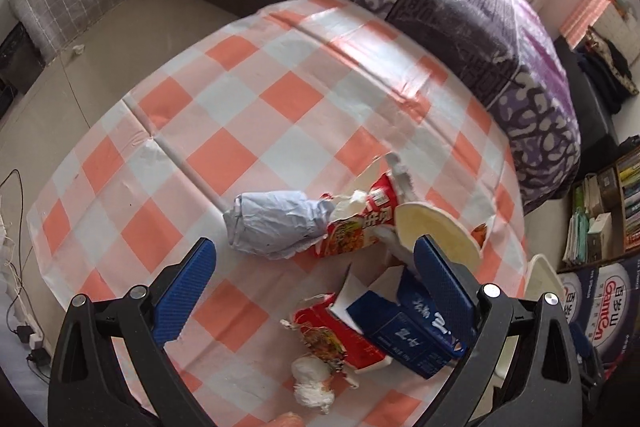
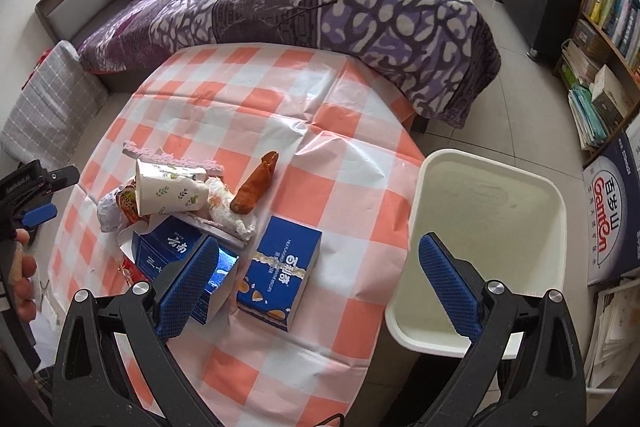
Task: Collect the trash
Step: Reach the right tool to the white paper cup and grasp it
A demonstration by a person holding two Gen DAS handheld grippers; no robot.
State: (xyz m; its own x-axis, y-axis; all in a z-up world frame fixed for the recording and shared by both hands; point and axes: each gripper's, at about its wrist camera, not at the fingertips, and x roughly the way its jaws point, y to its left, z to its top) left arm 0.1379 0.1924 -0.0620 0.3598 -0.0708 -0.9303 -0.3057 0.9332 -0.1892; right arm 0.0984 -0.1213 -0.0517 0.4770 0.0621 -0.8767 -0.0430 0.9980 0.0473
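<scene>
— Both claws gape with nothing between them? 
— Yes. The left gripper [image 1: 314, 263] hovers over the trash pile [image 1: 352, 227] near the table's [image 2: 280, 99] right edge; the right gripper [image 2: 320, 263] hangs above the blue biscuit box [image 2: 280, 277].
— And the bin [image 2: 480, 227]?
— Empty, beside that edge. The box's long axis runs toward the bed [image 2: 320, 7].

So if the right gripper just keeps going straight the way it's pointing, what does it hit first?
Probably the blue biscuit box, lying flat on the checked tablecloth between the open fingers of the right gripper. Depth is hard to judge; slightly further right it would meet bare cloth, short of the white bin.
</scene>
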